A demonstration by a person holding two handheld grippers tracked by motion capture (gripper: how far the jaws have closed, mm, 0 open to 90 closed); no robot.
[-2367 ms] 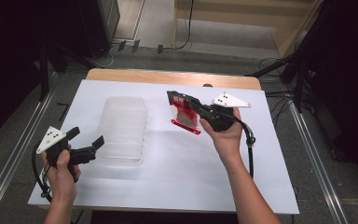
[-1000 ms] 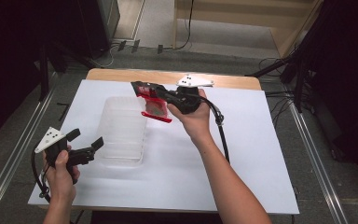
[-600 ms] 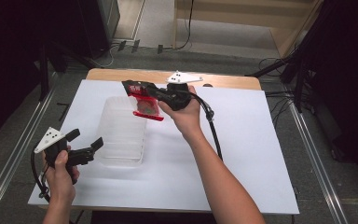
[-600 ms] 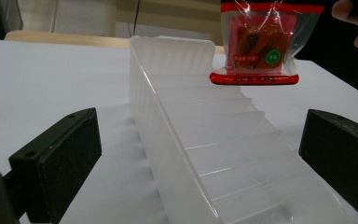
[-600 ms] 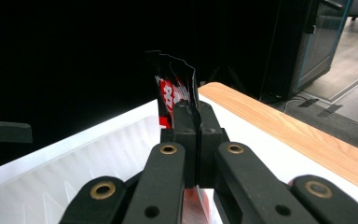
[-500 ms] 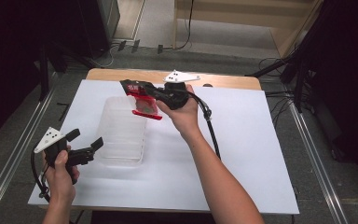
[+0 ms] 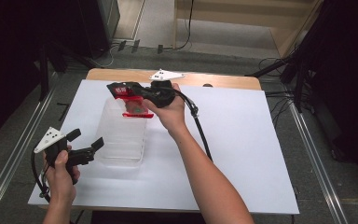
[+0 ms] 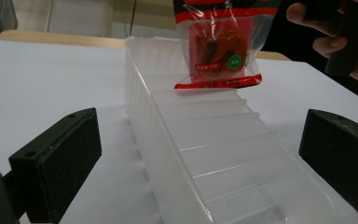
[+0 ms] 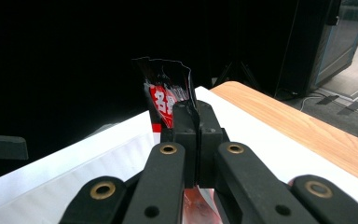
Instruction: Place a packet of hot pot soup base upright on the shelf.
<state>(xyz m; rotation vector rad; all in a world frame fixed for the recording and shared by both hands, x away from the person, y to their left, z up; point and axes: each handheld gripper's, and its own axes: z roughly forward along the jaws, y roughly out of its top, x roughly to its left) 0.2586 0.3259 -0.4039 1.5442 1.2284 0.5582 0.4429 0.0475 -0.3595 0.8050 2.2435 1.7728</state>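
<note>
A: From the high view, what is happening?
B: The right gripper (image 7: 129, 91) is pinching a red snack packet (image 7: 133, 105) over the far end of the clear tray (image 7: 121, 140); bare white table (image 7: 261, 154) is lying open to its right.
A: Left gripper view?
B: The left gripper (image 8: 200, 158) is gaping wide at the tray's near rim, touching nothing.
A: Right gripper view?
B: Jaws are clamping the packet's top edge.

black two-jaw grippers (image 7: 85, 150), grey three-cornered plates, trailing black cables, brass screws
</note>
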